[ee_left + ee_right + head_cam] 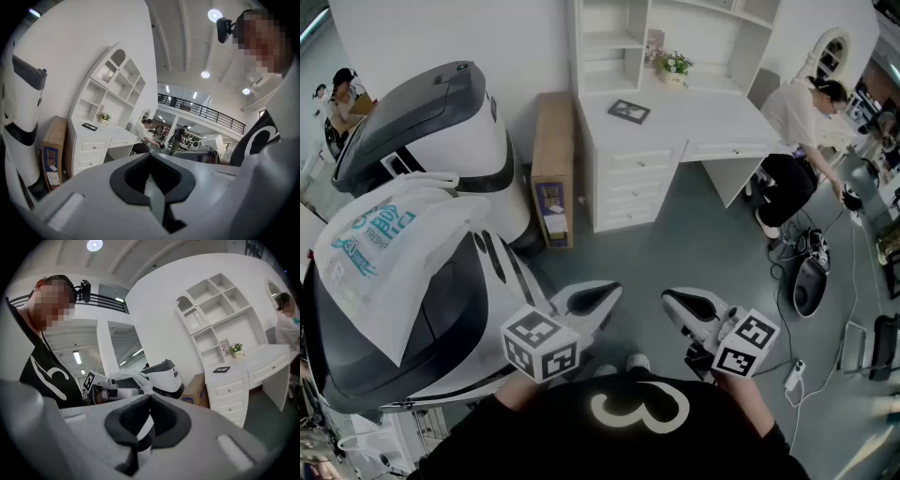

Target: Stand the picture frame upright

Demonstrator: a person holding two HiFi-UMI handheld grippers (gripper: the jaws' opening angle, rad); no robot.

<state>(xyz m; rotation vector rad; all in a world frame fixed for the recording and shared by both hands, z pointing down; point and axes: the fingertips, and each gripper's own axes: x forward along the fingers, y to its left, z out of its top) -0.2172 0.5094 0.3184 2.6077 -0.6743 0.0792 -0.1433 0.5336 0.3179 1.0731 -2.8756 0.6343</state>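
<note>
None of the task is done: the picture frame (629, 111) lies flat near the desk's (712, 117) left end. The left gripper (605, 292) and right gripper (675, 300) are pressed together, empty, well apart from it.

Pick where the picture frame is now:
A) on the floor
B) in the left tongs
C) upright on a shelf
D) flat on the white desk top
D: the picture frame lies flat on the white desk, near the flower pot; the left tongs and right tongs are shut and empty.
</note>
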